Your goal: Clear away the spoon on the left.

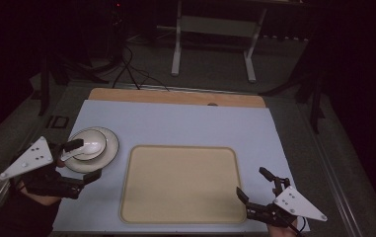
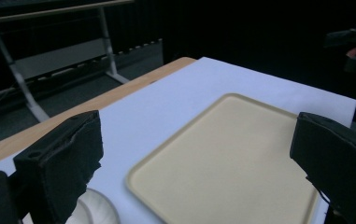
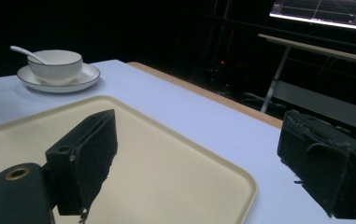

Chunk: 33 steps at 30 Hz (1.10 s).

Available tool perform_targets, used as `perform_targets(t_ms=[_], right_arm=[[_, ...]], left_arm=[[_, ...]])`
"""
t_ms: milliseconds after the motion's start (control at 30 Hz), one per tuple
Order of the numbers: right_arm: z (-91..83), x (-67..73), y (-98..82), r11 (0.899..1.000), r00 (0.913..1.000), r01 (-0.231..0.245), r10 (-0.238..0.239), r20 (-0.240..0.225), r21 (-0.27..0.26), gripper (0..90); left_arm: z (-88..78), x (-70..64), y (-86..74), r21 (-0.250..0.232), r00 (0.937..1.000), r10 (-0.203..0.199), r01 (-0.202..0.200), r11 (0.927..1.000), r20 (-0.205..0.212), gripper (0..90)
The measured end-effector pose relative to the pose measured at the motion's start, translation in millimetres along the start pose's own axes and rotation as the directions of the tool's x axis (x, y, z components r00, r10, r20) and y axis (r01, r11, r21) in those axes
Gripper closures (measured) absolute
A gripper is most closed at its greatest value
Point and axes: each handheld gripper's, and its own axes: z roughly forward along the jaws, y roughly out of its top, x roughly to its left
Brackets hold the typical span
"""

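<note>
At the left of the high view, a white bowl with a spoon sits on a saucer. The left gripper, jaws apart, straddles its near-left rim. The right gripper, also apart and empty, hovers lower right past the beige tray.

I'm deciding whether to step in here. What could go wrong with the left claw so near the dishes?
The left claw sits open over the bowl and plate; a careless close might tip the bowl or flick out the spoon. The stack stands near the table edge and could slide off.
</note>
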Motion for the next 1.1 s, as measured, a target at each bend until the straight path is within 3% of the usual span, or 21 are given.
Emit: perform_targets(t_ms=[233,433,467,533,567,633,800,833,867,1100], right_arm=[[-0.8,1.0,0.3,1.0,1.0,0.007,-0.007,0.005,-0.004,12.0],[0.1,1.5,0.1,1.0,0.9999,0.009,-0.009,0.007,0.005,12.0],[-0.1,1.4,0.1,1.0,0.9999,0.009,-0.009,0.007,0.005,12.0],[-0.3,0.9,0.0,1.0,0.9999,0.006,-0.006,0.008,0.003,12.0],[-0.2,1.0,-0.1,1.0,1.0,0.003,-0.003,0.006,0.003,12.0],[-0.1,1.1,-0.1,1.0,1.0,0.006,-0.006,0.005,0.007,12.0],[0.9,1.3,-0.2,1.0,0.9999,0.013,-0.013,-0.001,0.01,12.0],[0.9,1.3,-0.2,1.0,0.9999,0.013,-0.013,-0.001,0.01,12.0],[1.2,1.2,-0.4,1.0,1.0,0.009,-0.009,-0.003,0.011,12.0],[1.9,1.1,-0.6,1.0,0.9999,0.006,-0.006,-0.01,0.016,12.0]], left_arm=[[-9.0,31.0,-6.8,0.026,0.9966,-0.057,0.059,0.9979,-0.059,5.5],[-12.0,52.0,-21.5,0.053,0.9868,-0.119,0.125,0.9907,-0.11,9.5],[-13.3,59.4,-28.5,0.069,0.9799,-0.149,0.159,0.9849,-0.133,9.5],[-14.1,63.0,-32.2,0.074,0.9771,-0.157,0.169,0.9828,-0.143,10.5],[-15.0,69.5,-39.5,0.095,0.9681,-0.183,0.201,0.9749,-0.171,11.9],[-16.8,75.8,-47.1,0.103,0.9613,-0.207,0.228,0.9681,-0.182,13.6],[-20.1,91.8,-64.6,0.123,0.9348,-0.286,0.315,0.941,-0.211,16.4],[-20.1,91.8,-64.6,0.123,0.9348,-0.286,0.315,0.941,-0.211,16.4],[-21.3,97.6,-71.0,0.127,0.9229,-0.313,0.346,0.9297,-0.225,16.4],[-18.6,112.8,-91.5,0.163,0.8764,-0.414,0.458,0.8736,-0.246,16.4]])
